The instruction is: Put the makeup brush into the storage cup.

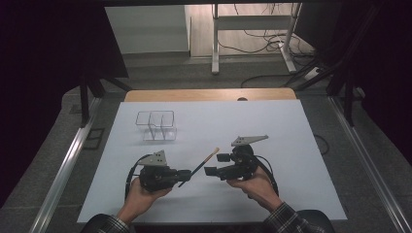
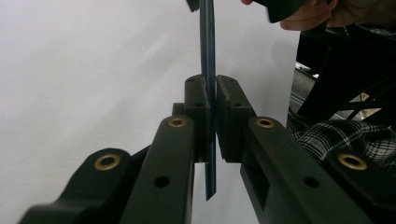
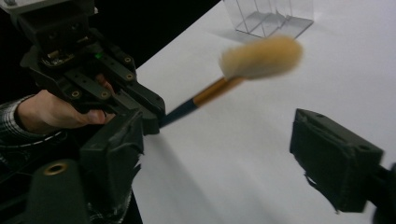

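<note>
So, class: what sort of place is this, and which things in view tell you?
Probably a lab recording station: a white table between dark screens, trailing floor cables, and a person's hand-held left gripper holding a makeup brush.

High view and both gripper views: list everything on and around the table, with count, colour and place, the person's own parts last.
Makeup brush: one, dark handle, gold ferrule, tan bristles; held above the table centre, tip toward the right hand-held gripper.
Clear organiser: one, transparent, compartments; far left of the table.
Table: one, white surface, wooden far edge.
Desk frame: one, white; on the floor beyond, among cables.
Left hand-held gripper: one, black; shut on the brush handle.
Right hand-held gripper: one, black; open, near the bristles.
Hands: two, plaid sleeves; near edge.
</note>
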Available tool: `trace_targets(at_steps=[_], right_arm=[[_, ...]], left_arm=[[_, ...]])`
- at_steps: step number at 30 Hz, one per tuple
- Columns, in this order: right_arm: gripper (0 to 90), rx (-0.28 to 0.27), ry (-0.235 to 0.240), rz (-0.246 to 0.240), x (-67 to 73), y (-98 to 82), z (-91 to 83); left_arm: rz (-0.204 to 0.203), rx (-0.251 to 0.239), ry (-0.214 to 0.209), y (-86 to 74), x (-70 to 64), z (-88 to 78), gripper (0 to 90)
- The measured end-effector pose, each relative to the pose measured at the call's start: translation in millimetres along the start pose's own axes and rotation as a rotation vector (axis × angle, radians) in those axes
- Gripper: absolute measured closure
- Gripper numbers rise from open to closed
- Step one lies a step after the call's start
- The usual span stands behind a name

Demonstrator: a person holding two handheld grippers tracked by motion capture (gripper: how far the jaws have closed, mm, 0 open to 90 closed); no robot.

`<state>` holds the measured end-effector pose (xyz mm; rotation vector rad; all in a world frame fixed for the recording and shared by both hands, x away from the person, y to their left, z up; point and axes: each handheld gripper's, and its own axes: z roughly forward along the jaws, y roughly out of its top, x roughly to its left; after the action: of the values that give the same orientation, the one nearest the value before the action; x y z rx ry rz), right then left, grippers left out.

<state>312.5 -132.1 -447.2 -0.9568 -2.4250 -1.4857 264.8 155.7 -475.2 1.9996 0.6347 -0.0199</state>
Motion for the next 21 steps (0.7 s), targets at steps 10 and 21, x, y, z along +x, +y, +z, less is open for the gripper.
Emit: trace_targets(at_steps=[10,21], right_arm=[[44.8,-0.013,0.094,0.051,-2.6,3.0,7.2],[83.3,-0.036,0.226,0.154,-11.0,-1.2,8.2]], left_arm=[[0.020,0.008,-0.018,0.6,-3.4,3.4,84.9],[0.047,0.066,0.010,0.7,-7.6,11.5,82.7]])
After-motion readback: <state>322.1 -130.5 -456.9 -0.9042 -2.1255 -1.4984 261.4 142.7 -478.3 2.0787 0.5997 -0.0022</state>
